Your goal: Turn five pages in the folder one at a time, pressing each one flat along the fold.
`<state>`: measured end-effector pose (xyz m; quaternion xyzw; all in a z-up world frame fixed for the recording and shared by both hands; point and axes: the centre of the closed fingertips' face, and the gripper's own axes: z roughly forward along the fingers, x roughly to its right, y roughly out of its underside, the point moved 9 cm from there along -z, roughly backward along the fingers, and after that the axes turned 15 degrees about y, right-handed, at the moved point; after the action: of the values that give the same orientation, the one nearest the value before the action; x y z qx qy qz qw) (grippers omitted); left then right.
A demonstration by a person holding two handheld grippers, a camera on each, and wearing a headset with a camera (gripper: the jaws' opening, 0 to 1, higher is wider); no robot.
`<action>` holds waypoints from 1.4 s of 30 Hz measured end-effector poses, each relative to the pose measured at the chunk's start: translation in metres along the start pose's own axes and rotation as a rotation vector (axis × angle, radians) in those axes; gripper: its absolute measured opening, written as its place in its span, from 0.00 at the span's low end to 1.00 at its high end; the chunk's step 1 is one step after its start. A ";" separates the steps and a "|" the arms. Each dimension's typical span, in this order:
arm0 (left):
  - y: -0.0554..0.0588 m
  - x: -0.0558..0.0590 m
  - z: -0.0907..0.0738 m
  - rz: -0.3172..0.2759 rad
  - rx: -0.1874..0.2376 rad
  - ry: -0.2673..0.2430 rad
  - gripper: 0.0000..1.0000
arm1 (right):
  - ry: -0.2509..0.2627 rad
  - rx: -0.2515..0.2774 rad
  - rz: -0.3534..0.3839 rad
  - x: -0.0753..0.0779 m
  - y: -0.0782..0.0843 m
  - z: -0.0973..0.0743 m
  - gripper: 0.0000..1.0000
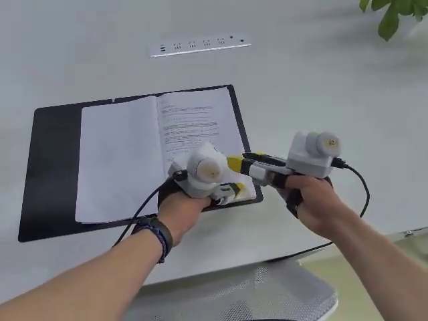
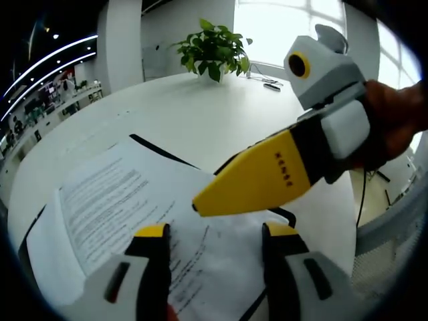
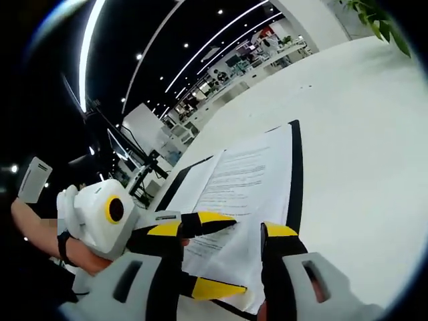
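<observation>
Beneath the left gripper (image 2: 217, 234) lies the printed right-hand page (image 1: 200, 124) of the open black folder (image 1: 53, 167), near its right corner. The left gripper's jaws stand apart, clamped on nothing, and the printed sheet runs on ahead of their tips. The right gripper (image 3: 222, 234) also has its jaws parted and empty. It points across the same page, with the left gripper just to its left; contact between the two is unclear. Beyond the left gripper the blank left-hand page (image 1: 117, 160) lies flat. The folder rests on a white table (image 1: 321, 80). A power strip (image 1: 199, 45) is well beyond both grippers, and a plant (image 1: 394, 13) stands farther off.
</observation>
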<state>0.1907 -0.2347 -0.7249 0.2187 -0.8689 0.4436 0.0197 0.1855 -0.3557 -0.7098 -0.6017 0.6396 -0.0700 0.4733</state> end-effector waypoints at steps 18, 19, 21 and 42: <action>-0.007 0.001 -0.005 -0.120 0.038 0.027 0.65 | 0.058 0.010 0.093 0.013 0.008 0.002 0.04; -0.008 0.002 -0.006 -0.121 0.041 0.028 0.66 | 0.057 0.010 0.095 0.013 0.008 0.002 0.04; -0.007 0.004 -0.007 -0.117 0.037 0.029 0.67 | 0.056 0.011 0.102 0.012 0.007 0.001 0.03; 0.006 0.002 -0.068 -0.163 0.113 -0.055 0.69 | 0.074 0.093 0.257 -0.019 0.003 0.004 0.00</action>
<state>0.1756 -0.1793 -0.6881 0.3018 -0.8221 0.4824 0.0194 0.1828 -0.3374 -0.7041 -0.4892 0.7247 -0.0604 0.4816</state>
